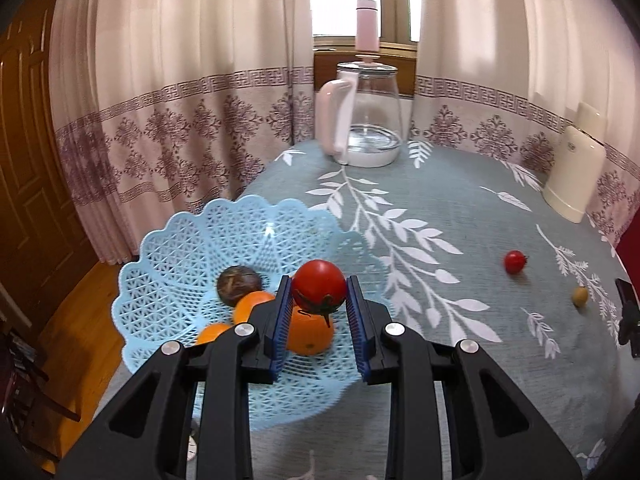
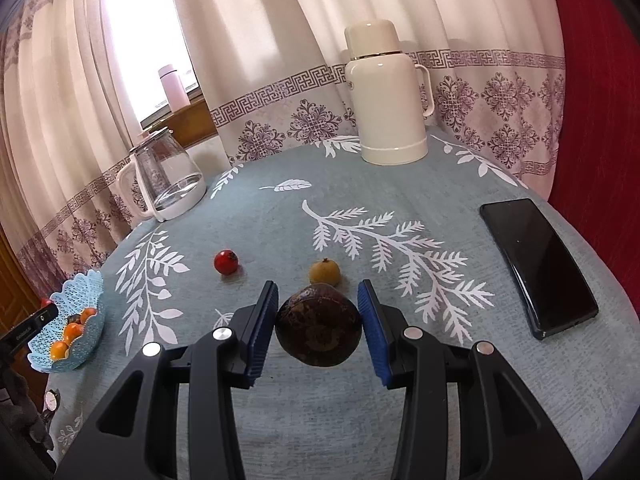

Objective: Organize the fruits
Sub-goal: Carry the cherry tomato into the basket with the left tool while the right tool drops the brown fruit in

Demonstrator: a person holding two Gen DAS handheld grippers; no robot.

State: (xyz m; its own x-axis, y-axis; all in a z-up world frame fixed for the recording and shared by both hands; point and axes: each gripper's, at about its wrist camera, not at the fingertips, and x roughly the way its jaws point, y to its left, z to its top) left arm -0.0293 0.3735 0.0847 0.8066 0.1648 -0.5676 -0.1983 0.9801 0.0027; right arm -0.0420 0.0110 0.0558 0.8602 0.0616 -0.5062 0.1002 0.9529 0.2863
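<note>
In the left wrist view my left gripper [image 1: 319, 290] is shut on a red tomato [image 1: 319, 282], held over the light blue lattice basket [image 1: 168, 236]. Under it the basket holds three oranges [image 1: 310, 334] and a dark brown fruit [image 1: 238, 285]. In the right wrist view my right gripper [image 2: 319, 312] is shut on a second dark brown round fruit [image 2: 319, 326] just above the tablecloth. Beyond it, a small red tomato [image 2: 226, 262] and a yellowish fruit [image 2: 324, 272] lie loose on the cloth. The basket [image 2: 86, 284] sits far left at the table's edge.
A black phone [image 2: 538, 264] lies on the right of the grey-blue leaf-print tablecloth [image 2: 280, 208]. A cream thermos [image 2: 390, 96] stands at the back and a glass kettle [image 2: 168, 176] at the back left. Curtains hang behind the round table.
</note>
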